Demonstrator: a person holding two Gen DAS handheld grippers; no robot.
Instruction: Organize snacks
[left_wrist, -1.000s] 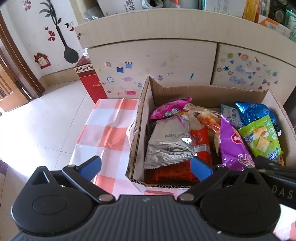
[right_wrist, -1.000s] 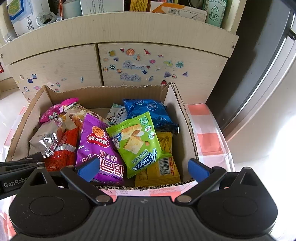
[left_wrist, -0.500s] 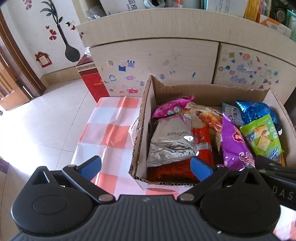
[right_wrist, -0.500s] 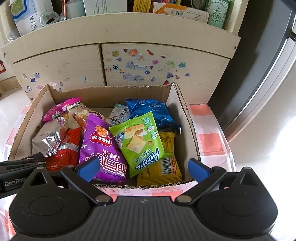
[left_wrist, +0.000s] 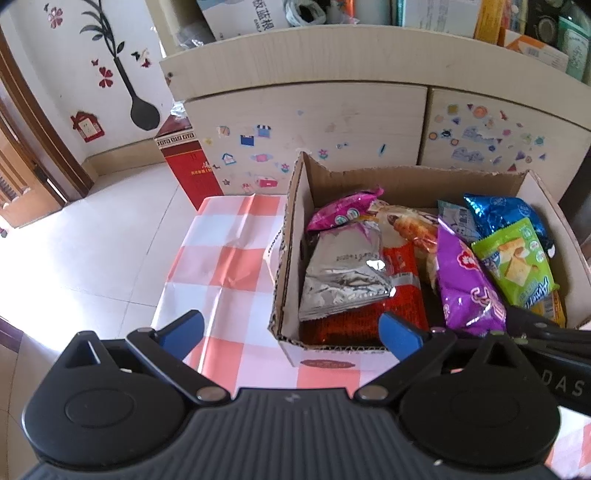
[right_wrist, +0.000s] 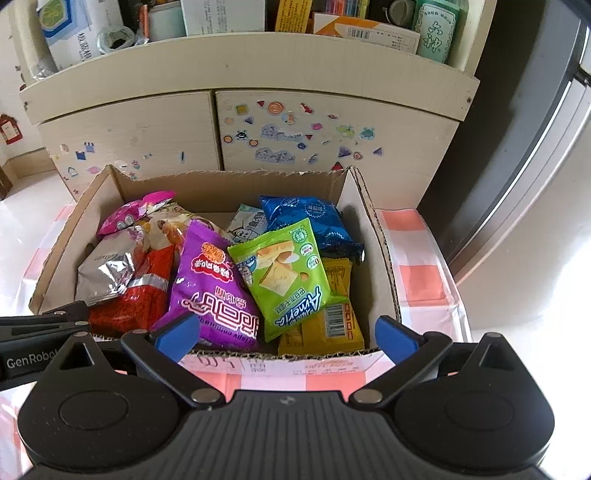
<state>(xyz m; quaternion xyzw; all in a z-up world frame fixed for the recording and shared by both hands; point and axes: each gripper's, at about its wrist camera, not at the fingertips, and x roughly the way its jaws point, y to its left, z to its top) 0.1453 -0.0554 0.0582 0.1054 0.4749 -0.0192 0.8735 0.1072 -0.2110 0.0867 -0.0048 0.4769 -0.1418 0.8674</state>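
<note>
Both tongs are held spread and empty just short of the cardboard box (right_wrist: 369, 236): the left tongs (left_wrist: 291, 328) over the checked bench cloth (left_wrist: 221, 266), the right tongs (right_wrist: 286, 334) at the box's near wall. The snacks are packed inside the box. The green cracker packet (right_wrist: 284, 273), lying on top beside the purple bag (right_wrist: 210, 288), is judged light, soft, slippery and easily crushed. A gentle pinch at its sealed edge would be advised.
</note>
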